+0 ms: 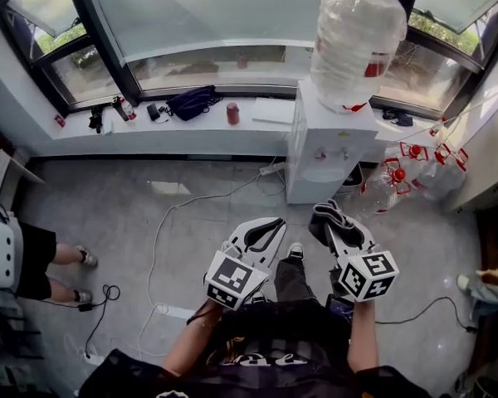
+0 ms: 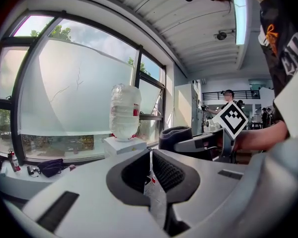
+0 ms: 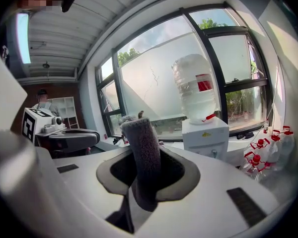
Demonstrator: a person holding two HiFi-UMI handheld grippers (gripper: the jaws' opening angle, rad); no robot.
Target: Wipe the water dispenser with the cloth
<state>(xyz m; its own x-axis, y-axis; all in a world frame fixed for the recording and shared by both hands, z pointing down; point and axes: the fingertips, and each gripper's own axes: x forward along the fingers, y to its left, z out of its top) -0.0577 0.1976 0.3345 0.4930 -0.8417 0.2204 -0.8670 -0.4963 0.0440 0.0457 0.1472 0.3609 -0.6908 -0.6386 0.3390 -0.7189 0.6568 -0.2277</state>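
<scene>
Before boxy water dispenser [image 1: 326,154] — right claw [image 3: 147,168] pinching fuzzy grey cloth [image 3: 139,138]; left claw [image 2: 151,168] pressed together.

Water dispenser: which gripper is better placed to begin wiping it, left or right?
Right. The right gripper holds the grey cloth between its jaws and, in the head view, looks nearer to the water dispenser. The left gripper has its jaws together on nothing.
</scene>
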